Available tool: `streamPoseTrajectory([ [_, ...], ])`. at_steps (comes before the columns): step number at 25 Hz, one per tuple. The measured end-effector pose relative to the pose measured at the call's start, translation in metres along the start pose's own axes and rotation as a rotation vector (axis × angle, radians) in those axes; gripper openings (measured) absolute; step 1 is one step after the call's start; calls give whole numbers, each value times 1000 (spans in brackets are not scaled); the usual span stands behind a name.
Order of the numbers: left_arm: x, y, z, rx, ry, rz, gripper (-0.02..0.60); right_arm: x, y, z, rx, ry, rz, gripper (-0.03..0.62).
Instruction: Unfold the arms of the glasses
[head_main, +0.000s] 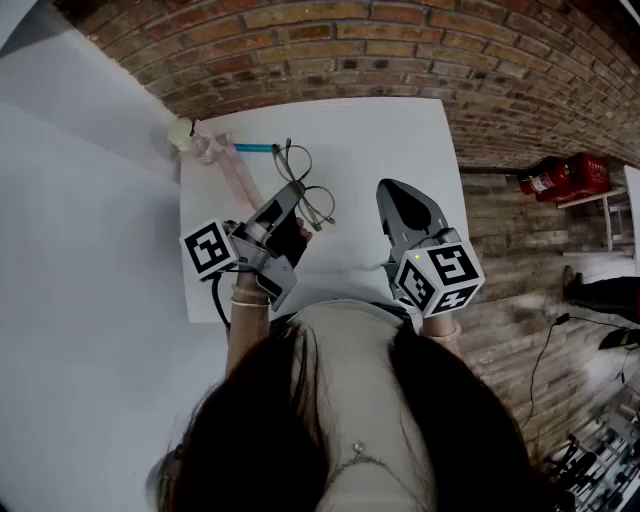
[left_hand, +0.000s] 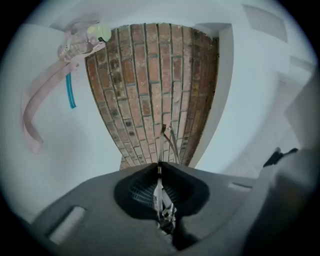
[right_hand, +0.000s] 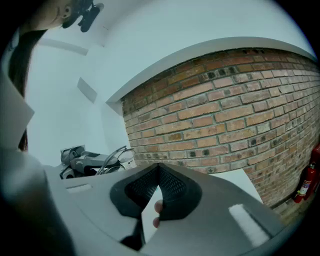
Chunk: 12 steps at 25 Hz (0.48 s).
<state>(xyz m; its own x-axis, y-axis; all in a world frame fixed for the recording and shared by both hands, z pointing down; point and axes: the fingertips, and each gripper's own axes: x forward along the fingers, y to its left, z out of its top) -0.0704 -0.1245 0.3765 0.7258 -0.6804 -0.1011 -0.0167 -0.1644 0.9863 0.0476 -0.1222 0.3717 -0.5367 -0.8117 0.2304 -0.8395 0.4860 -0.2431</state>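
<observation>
Thin wire-rimmed glasses (head_main: 298, 160) are held over the white table (head_main: 380, 140), left of its middle. My left gripper (head_main: 295, 192) is shut on their metal frame. In the left gripper view the wire runs between the closed jaws and a thin arm of the glasses (left_hand: 169, 142) sticks out past my left gripper (left_hand: 159, 166). My right gripper (head_main: 397, 188) hovers to the right of the glasses, apart from them, shut with nothing in it. The right gripper view shows my right gripper (right_hand: 159, 166) closed at the tip, with the glasses (right_hand: 118, 156) off to the left.
A pink strap with a pale yellow-green piece (head_main: 190, 134) and a teal stick (head_main: 254, 148) lie at the table's far left corner. A brick wall (head_main: 420, 50) runs behind the table. Red fire extinguishers (head_main: 560, 176) stand on the floor at the right.
</observation>
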Motion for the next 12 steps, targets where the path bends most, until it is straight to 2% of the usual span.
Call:
streamPoseTrajectory([
  [6,-2,-2,-1,-9,-4,-3,23,-4,3,4,-8,-5,8,3],
  [12,-4,-2,1,-15,-15,-12,23,-8,13,12,2,-49,76,3],
])
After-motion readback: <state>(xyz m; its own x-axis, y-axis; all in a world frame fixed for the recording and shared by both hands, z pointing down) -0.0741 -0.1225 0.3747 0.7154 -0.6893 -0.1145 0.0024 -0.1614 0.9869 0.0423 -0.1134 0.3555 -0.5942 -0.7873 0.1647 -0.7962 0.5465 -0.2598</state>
